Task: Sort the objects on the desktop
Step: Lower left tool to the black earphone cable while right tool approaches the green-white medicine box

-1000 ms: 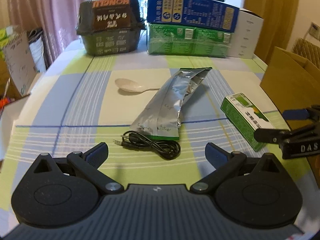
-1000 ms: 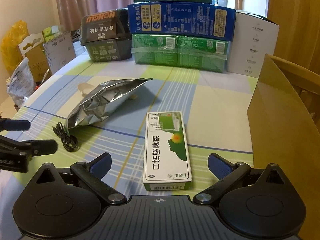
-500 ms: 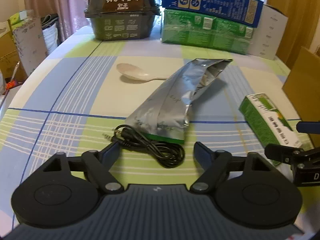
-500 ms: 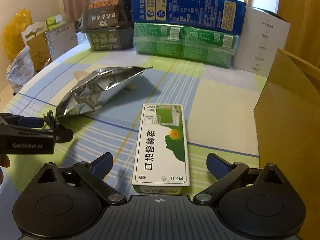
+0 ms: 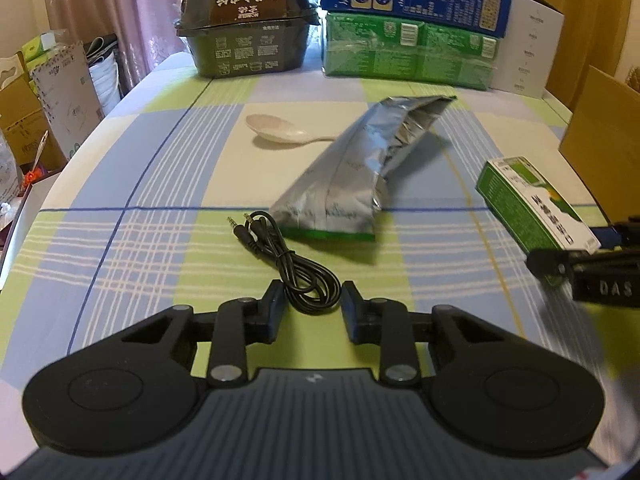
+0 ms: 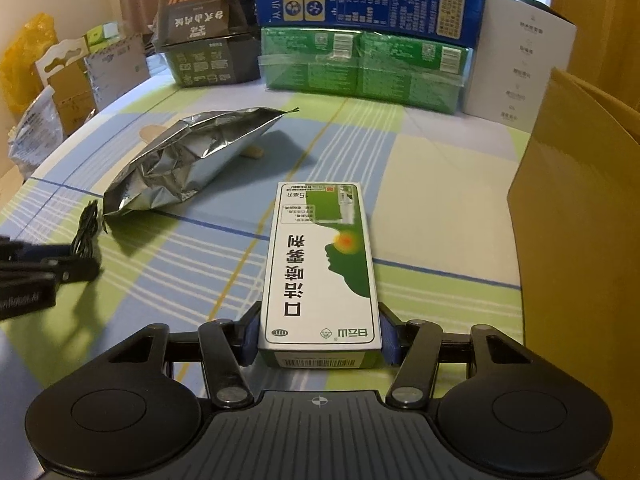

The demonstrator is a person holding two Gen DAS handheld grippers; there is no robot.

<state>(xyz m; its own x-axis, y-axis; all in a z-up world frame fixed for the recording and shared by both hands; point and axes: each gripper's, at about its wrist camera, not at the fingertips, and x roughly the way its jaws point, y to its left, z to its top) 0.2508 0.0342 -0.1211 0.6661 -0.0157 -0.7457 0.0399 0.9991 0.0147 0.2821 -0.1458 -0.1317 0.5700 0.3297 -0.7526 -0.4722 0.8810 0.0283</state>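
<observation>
My left tongs are pulled in narrow, one finger on each side of the near loop of the black cable. The fingers sit just beside the loop, and I cannot tell if they pinch it. The two plugs of the cable point away from the tongs, toward the silver bag. The bag lies just past the cable, a bit to the right. A white spoon lies farther out, with its handle going under the bag.

My right tongs are squeezed onto the near end of the green and white box. One blue pad presses each long side. The box lies flat on the checked tablecloth and points straight away from the tongs. A brown cardboard box stands close on the right. Stacked boxes wait far ahead.
</observation>
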